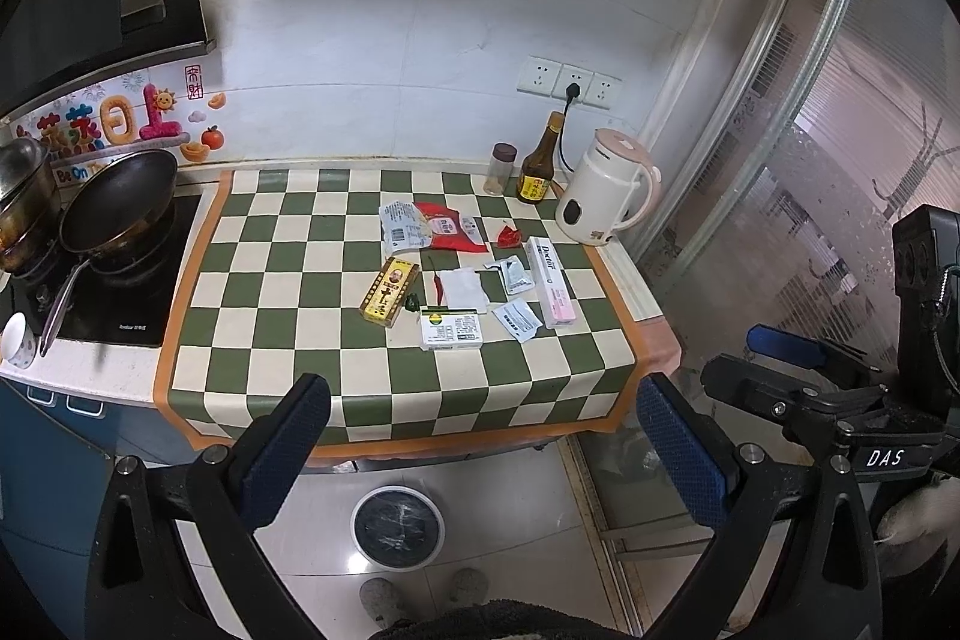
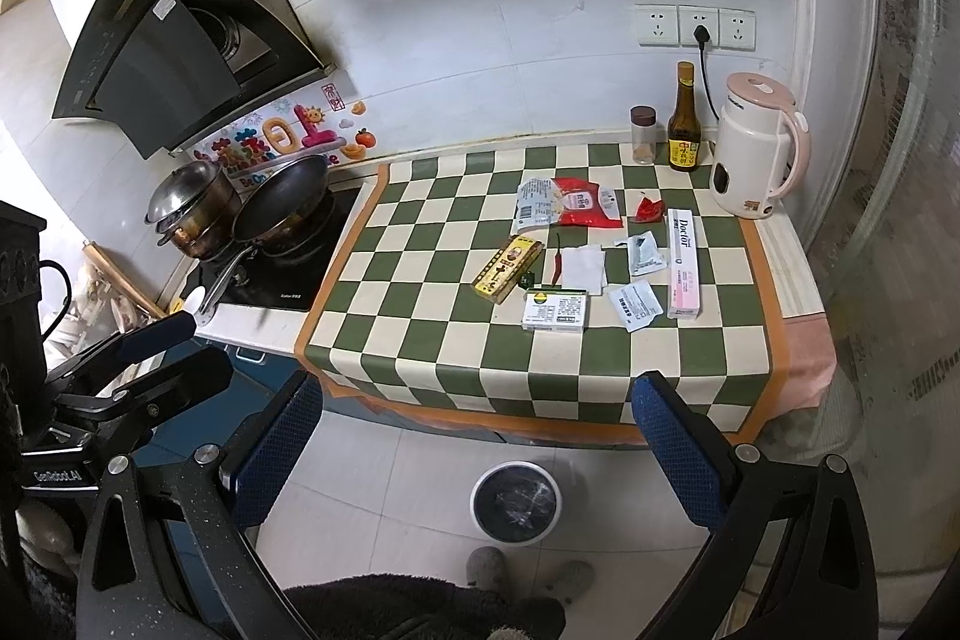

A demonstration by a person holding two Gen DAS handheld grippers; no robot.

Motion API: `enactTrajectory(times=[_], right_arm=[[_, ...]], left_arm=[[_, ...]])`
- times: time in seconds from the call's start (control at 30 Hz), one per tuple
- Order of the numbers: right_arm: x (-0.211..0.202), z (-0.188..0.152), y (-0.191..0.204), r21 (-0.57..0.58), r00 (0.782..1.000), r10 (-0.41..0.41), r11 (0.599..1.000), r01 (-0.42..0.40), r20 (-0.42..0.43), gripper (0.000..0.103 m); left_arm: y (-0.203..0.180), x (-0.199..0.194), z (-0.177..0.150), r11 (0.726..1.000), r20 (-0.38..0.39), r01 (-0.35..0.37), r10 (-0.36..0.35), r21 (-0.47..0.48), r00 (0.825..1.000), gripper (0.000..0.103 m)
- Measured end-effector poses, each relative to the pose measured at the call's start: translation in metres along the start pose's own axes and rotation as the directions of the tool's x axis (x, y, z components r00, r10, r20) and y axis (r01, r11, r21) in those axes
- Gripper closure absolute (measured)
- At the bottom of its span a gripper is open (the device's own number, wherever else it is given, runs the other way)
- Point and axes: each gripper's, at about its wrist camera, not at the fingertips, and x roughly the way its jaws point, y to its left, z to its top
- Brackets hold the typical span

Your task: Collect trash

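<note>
So we've got both tools held back from the desk, nothing picked up yet. The left hand-held gripper has its fingers spread wide and empty, and the right hand-held gripper is the same, wide apart with nothing between the pads.

The trash sits in a loose cluster toward the back right of the checkered cloth: a red wrapper, a yellow box, a white box with a green logo, a long pink-and-white box, a couple of torn sachets, a white napkin and a red chili. All of it looks feather-light. We reckon the boxes are stiff enough to pinch across their narrow sides, while the flat sachets and napkin will be fiddly and probably need grabbing at a raised edge. The wrapper looks crinkly and slippery.

The cloth could bunch if we drag on it. The bin stands on the tiled floor just in front of the desk; kettle, sauce bottle and stove pans stay put.
</note>
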Motion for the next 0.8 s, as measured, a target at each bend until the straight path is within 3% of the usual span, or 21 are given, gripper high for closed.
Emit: enactTrajectory(times=[0.7, 0.77, 0.8], right_arm=[[0.001, 0.0, 0.002, 0.006, 1.0, 0.005, 1.0, -0.005, 0.003, 0.0], [0.003, -0.002, 0.009, 0.015, 1.0, 0.0, 1.0, 0.0, 0.007, 0.0], [0.004, -0.005, 0.015, 0.028, 1.0, -0.009, 1.0, 0.009, 0.014, 0.0]], left_arm=[[-0.004, 0.004, 0.002, 1.0, -0.006, 0.021, -0.021, 0.005, 1.0, 0.0], [0.001, 0.008, 0.005, 1.0, 0.001, -0.013, 0.013, 0.009, 1.0, 0.0], [0.002, 0.013, 0.007, 0.998, 0.011, -0.063, 0.062, 0.021, 0.998, 0.0]])
